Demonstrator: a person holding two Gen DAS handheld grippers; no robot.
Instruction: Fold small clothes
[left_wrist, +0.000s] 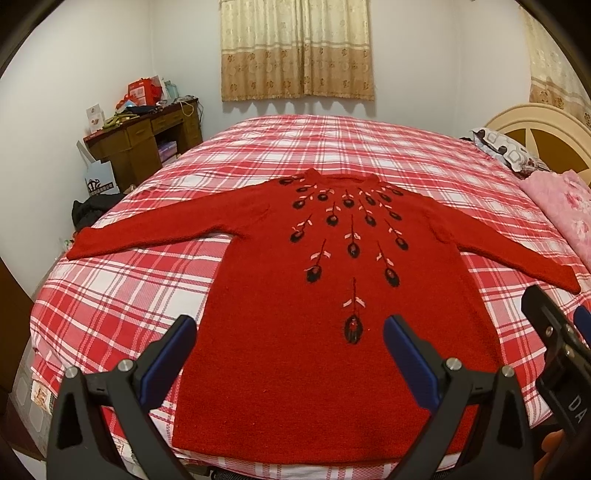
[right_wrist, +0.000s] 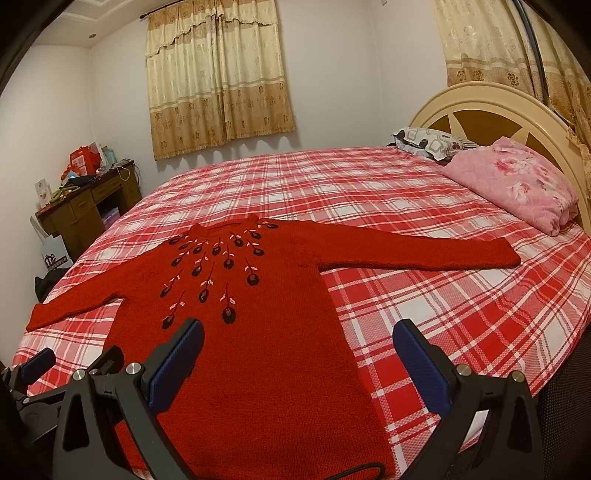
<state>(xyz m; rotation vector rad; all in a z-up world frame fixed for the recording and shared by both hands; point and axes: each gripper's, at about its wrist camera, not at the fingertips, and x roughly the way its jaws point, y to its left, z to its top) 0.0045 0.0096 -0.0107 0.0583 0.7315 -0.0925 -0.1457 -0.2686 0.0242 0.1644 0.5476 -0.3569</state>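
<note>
On plaid bed (left_wrist: 258, 147): one sweater (left_wrist: 295, 369) | two grippers, left (left_wrist: 290, 336), right (right_wrist: 298, 341), agape

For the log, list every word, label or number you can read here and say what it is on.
"DA": white letters on the right gripper body, cut off at the picture's edge.
White bag by the desk: dark printed logo, too blurred to read.
Red boxes on the desk: print too small to read.
Red sweater: embroidery only, no text.

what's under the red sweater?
The red sweater lies spread flat, front up, on the plaid bedsheet, which shows all around it. Anything else beneath it is covered and cannot be seen. Both grippers are open above its hem.
</note>
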